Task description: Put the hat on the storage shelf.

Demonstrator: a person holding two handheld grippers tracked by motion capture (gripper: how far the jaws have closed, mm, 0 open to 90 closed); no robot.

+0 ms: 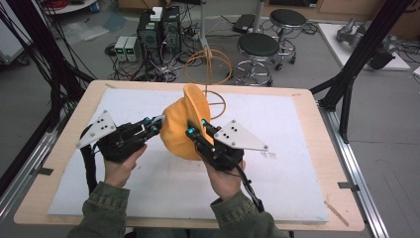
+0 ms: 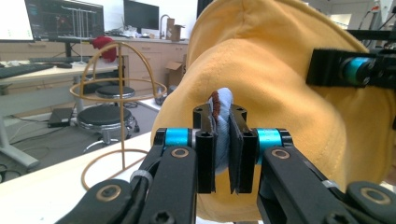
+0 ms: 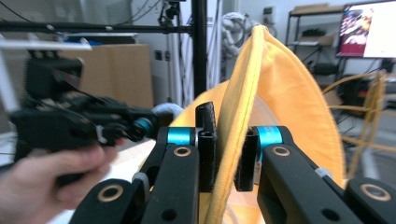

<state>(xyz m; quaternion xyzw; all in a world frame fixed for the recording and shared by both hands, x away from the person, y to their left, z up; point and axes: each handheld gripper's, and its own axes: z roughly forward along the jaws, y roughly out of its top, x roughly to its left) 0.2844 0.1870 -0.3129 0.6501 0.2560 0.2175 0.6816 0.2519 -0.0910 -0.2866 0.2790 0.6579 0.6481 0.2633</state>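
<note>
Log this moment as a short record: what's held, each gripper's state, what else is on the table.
held item: yellow cap, lifted above the table
left gripper: shut on a light blue tab at the cap's edge
right gripper: shut on the cap's brim edge
nearby: brown wire stand at the table's far edge, behind the cap
surface: white mat on a wooden table

- No lettering, brand, number or sign can be read anywhere.
- The lit computer monitors point(image 2: 65, 21) in the left gripper view show graphics too small and blurred to make out.
</note>
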